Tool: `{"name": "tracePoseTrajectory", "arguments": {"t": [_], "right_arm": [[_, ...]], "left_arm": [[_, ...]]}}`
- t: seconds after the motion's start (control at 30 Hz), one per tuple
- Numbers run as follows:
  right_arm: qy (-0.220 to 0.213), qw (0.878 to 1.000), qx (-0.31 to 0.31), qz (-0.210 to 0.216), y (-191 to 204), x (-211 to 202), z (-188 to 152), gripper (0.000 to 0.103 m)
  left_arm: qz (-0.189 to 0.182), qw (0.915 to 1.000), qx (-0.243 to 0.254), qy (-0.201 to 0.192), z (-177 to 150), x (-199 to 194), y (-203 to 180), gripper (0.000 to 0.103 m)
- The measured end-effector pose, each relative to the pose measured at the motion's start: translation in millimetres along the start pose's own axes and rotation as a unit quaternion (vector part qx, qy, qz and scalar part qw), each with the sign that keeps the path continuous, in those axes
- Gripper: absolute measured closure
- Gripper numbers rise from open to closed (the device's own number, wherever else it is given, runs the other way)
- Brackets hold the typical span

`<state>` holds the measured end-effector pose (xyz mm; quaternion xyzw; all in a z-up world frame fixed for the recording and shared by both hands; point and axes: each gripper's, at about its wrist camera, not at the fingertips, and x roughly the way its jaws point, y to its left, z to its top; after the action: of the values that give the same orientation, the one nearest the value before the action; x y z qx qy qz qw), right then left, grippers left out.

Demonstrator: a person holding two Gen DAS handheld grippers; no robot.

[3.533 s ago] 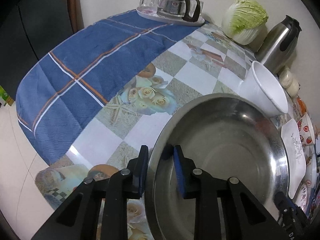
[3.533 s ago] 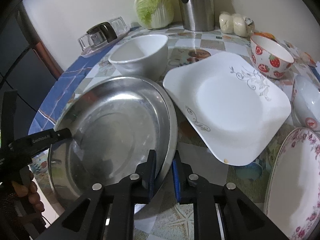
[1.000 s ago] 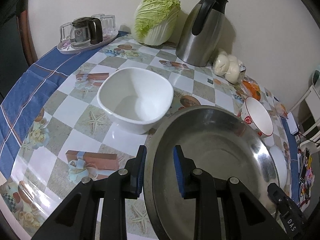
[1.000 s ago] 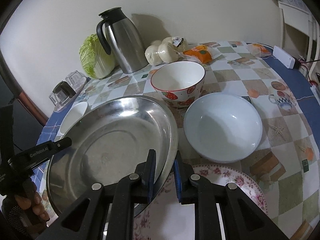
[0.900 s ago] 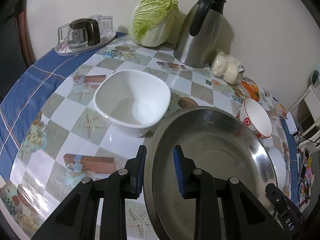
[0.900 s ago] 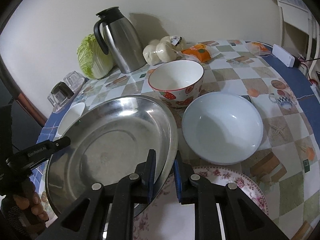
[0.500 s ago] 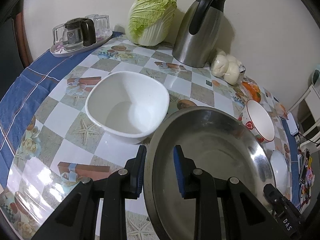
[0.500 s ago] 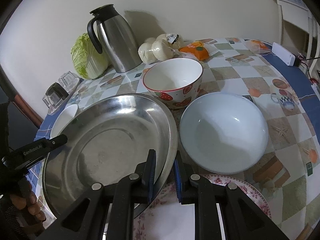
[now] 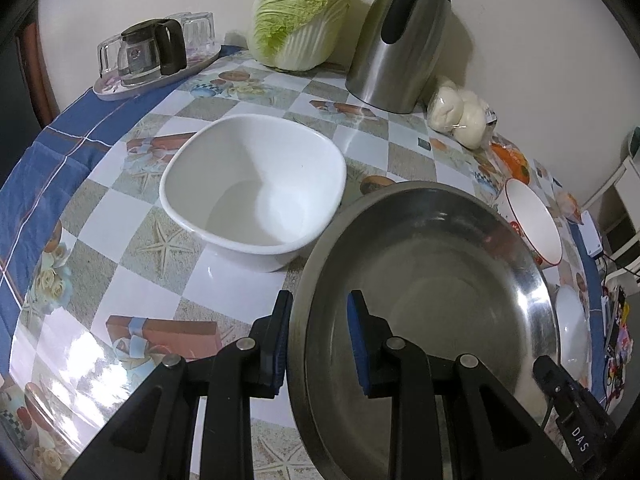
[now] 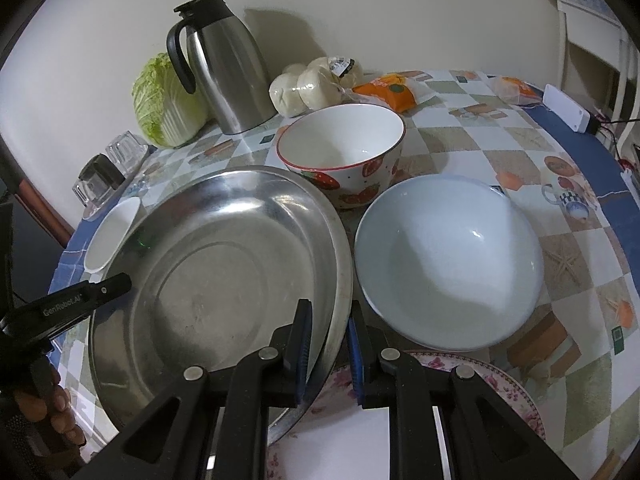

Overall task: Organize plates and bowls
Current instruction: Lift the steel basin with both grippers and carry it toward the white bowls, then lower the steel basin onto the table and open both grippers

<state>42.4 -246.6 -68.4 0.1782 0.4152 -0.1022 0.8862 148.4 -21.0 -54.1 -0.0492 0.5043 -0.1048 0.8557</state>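
steel pan [image 10: 208, 280] | left gripper [image 9: 318, 334] jaws clamp its rim | right gripper [image 10: 327, 334] jaws clamp opposite rim

A steel jug [image 10: 230, 68] with a black handle stands at the back of a table covered in a checked, picture-printed cloth [image 9: 132, 248], against a pale wall. A head of napa cabbage [image 9: 302, 14] sits just beside it, and bagged white buns [image 10: 310, 84] and an orange packet [image 10: 390, 92] lie on its other side. On the far corner, a small tray [image 9: 120, 90] holds a glass teapot [image 9: 150, 52] and glasses.
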Motion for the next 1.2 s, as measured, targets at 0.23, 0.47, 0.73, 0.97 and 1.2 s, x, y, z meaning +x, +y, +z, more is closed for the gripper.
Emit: {"name": "tracePoseTrajectory", "arguments": {"t": [0.23,0.47,0.73,0.97,1.2], "right_arm": [[0.008,1.0,0.002,0.002,-1.8,2.6,-1.7,0.084],[0.006,1.0,0.001,0.002,-0.6,-3.9,-1.4,0.083],[-0.008,1.0,-0.017,0.001,8.3,-20.4,-1.2,0.064],[-0.034,0.998,-0.045,-0.002,20.9,-37.0,-4.7,0.042],[-0.039,0.997,-0.06,-0.006,25.6,-40.7,-13.1,0.029]], "left_arm": [[-0.001,0.9999,0.003,0.014,-2.7,2.3,-1.3,0.067],[0.001,0.9998,0.004,0.021,-3.1,-5.0,-1.2,0.036],[0.019,0.9996,0.005,0.019,-7.1,-17.1,-1.0,0.027],[0.037,0.9992,0.018,0.007,-13.9,-30.6,-4.3,0.015],[0.046,0.9986,0.025,-0.003,-24.1,-41.0,-5.7,0.015]]}}
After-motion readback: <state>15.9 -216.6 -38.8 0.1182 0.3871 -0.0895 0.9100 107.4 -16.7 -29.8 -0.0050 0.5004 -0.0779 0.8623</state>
